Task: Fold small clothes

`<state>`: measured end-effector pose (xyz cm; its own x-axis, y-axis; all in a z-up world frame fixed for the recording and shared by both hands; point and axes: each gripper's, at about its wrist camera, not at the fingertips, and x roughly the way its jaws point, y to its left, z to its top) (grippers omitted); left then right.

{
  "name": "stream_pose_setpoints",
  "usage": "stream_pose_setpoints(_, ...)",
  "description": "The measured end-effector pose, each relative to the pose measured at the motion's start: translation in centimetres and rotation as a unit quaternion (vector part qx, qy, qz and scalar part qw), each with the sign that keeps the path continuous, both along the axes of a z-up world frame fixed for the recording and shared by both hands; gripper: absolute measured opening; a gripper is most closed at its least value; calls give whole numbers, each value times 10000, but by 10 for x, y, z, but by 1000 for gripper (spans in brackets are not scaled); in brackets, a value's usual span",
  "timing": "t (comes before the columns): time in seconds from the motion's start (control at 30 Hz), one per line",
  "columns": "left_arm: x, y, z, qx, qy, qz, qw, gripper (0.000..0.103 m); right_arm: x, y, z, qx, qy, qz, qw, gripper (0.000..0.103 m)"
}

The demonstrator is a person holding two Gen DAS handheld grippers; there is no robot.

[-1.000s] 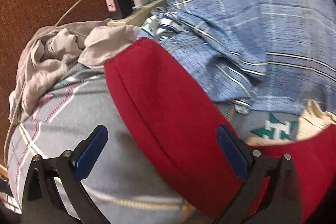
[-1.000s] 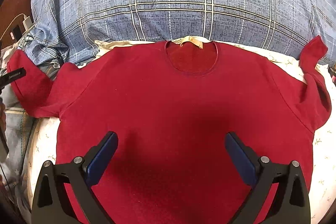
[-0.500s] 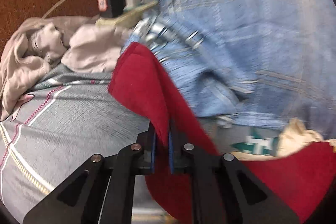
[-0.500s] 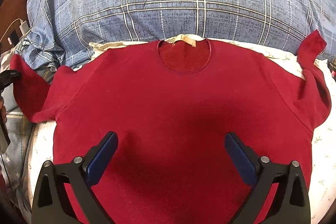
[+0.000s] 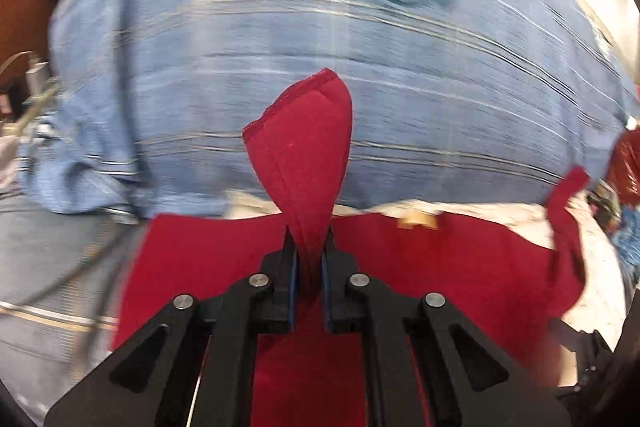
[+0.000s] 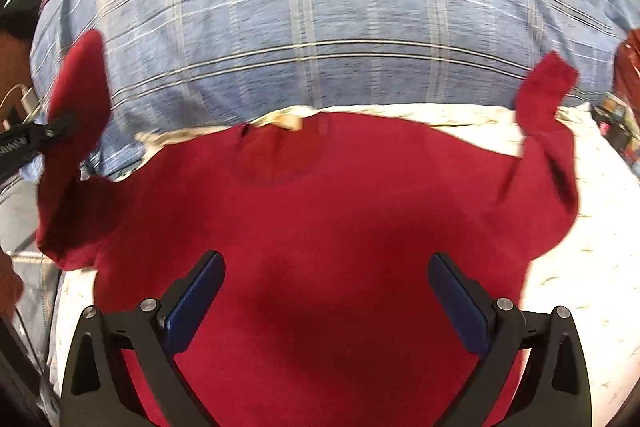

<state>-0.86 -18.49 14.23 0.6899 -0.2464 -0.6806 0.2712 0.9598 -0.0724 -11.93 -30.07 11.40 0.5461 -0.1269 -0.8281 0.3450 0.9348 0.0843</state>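
The left gripper [image 5: 308, 263] pinches the raised sleeve of the red knit shirt [image 6: 320, 227] near the bed's left edge; the right gripper [image 6: 326, 297] hovers, jaws spread, over the shirt's middle.

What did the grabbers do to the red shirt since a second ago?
The left gripper closed its fingers on the red shirt's sleeve, lifted it off the bed and swung it in toward the shirt's body. The right gripper stayed open above the shirt, holding nothing. The shirt's body still lies flat, its other sleeve still propped against the blue checked pillow.
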Motion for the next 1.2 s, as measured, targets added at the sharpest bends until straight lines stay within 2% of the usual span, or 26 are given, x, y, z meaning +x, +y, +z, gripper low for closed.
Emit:
stream_pose_setpoints(0.2,-5,-66,-38,-289,728,-685,9946,7,-14,-41,-1,-33,71,-389,9992,101)
stream_pose_setpoints(0.27,-7,-72,-49,-343,955,-844,9913,8,-21,-53,-2,-71,117,-511,9986,101)
stream_pose_setpoints(0.33,-10,-71,-54,-405,1117,-1036,9875,18,-26,-62,-3,-41,124,-613,9980,101)
stream_pose_setpoints(0.37,-12,-68,-52,-409,1126,-1067,9870,34,-27,-66,-2,-13,99,-646,9979,102)
stream_pose_setpoints(0.4,-14,-59,-46,-393,1105,-1054,9875,54,-28,-68,-2,12,71,-659,9978,102)
stream_pose_setpoints(0.43,-21,-51,-39,-405,1006,-1046,9886,60,-28,-70,-2,46,53,-655,9978,102)
stream_pose_setpoints(0.5,-32,-34,-19,-401,673,-1073,9911,65,-26,-74,-2,152,-23,-567,9983,102)
stream_pose_setpoints(0.53,-37,-20,-9,-278,494,-1056,9928,69,-25,-71,-1,171,-31,-527,9985,102)
stream_pose_setpoints(0.57,-40,-11,-4,-166,375,-1009,9941,77,-23,-70,0,181,-56,-449,9988,102)
stream_pose_setpoints(0.6,-45,7,4,41,152,-849,9963,79,-20,-68,0,182,-67,-398,9990,102)
stream_pose_setpoints(0.7,-51,50,7,394,-169,-461,9980,79,-9,-64,-1,189,-123,-272,9994,102)
stream_pose_setpoints(0.8,-45,83,-8,660,-132,-37,9977,79,9,-60,-10,219,42,-166,9996,101)
stream_pose_setpoints(0.87,-37,100,-26,710,102,228,9972,79,21,-59,-19,252,111,-90,9996,101)
stream_pose_setpoints(0.9,-34,108,-34,626,222,341,9972,79,27,-58,-24,217,179,-59,9996,97)
stream_pose_setpoints(0.97,-30,121,-47,349,407,514,9972,79,41,-56,-37,74,383,-4,9992,78)
stream_pose_setpoints(1.03,-27,128,-54,199,496,565,9970,79,49,-53,-47,-78,492,112,9987,31)
stream_pose_setpoints(1.1,-28,133,-54,257,413,630,9968,79,50,-45,-44,-350,315,341,9983,7)
stream_pose_setpoints(1.13,-28,136,-51,298,329,683,9967,79,51,-42,-41,-502,352,371,9974,6)
stream_pose_setpoints(1.2,-31,143,-42,226,135,766,9967,79,46,-43,-25,-427,92,410,9982,4)
